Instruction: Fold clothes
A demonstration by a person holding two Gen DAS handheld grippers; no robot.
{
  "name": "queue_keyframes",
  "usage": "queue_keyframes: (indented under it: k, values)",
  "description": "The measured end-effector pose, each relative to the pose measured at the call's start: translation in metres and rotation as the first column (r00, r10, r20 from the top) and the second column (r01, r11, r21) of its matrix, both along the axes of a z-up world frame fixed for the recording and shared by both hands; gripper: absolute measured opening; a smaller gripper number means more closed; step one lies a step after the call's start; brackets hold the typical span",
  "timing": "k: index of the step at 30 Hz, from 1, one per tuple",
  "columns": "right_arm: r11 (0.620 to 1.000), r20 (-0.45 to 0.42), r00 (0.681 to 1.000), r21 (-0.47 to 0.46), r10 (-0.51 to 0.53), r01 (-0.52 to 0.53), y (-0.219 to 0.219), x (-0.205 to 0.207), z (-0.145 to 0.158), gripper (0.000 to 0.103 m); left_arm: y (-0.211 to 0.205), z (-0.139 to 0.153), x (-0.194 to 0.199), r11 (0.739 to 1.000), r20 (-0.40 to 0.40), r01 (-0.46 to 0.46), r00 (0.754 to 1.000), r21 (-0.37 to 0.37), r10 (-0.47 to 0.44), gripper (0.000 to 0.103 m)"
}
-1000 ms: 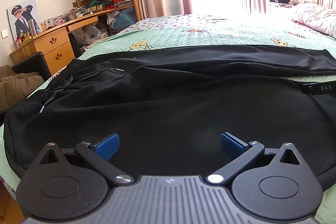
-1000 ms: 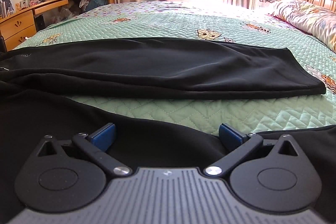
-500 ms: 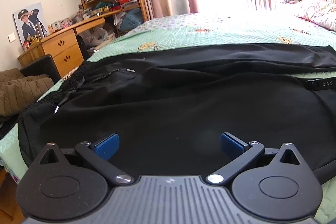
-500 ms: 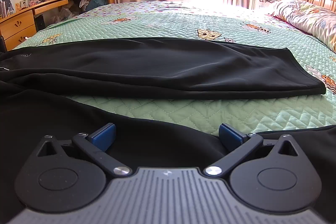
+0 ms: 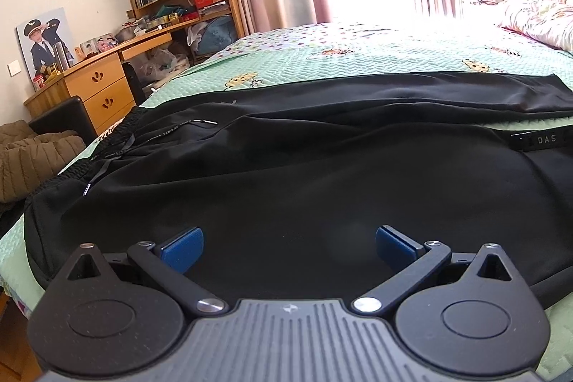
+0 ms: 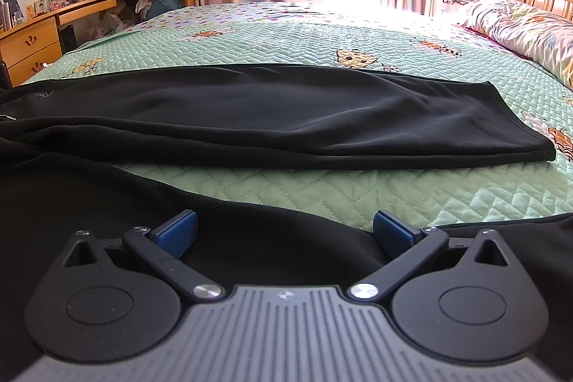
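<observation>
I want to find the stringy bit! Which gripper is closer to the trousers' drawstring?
Left. The left gripper hovers over the trousers near the drawstring; the right gripper sits further along the legs, drawstring out of its view.

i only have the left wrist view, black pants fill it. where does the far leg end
Observer: The right wrist view shows the far leg ending in a flat hem on the green quilt.
Operator: do the two legs touch out there
Observer: No, a strip of bare quilt lies between them.
Operator: right gripper holding anything
Observer: No, the right gripper is open over the near leg.
</observation>
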State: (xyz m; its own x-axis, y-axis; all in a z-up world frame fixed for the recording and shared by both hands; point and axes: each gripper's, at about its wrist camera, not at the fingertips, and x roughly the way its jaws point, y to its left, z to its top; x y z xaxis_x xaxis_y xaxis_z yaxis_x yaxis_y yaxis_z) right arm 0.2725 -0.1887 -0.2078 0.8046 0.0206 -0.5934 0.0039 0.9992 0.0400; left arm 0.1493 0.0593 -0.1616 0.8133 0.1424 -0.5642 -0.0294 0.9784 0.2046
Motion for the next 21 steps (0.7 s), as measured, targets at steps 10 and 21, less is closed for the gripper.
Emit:
queue_keyframes:
  k: [10,21]
  values:
    - [1.0,0.0,1.0,0.0,0.0,0.0,-0.0004,0.0001,-0.0003,0.103,0.0035,-0.0015,-0.0017,1.0,-0.006,-0.005,1.0,-0.011,0.005,0.102]
    - [1.0,0.0,1.0,0.0,0.0,0.0,-0.0004,0.0001,-0.0003,0.103,0.007,-0.0077,-0.0006,1.0,-0.019,-0.014,1.0,-0.017,0.013,0.102]
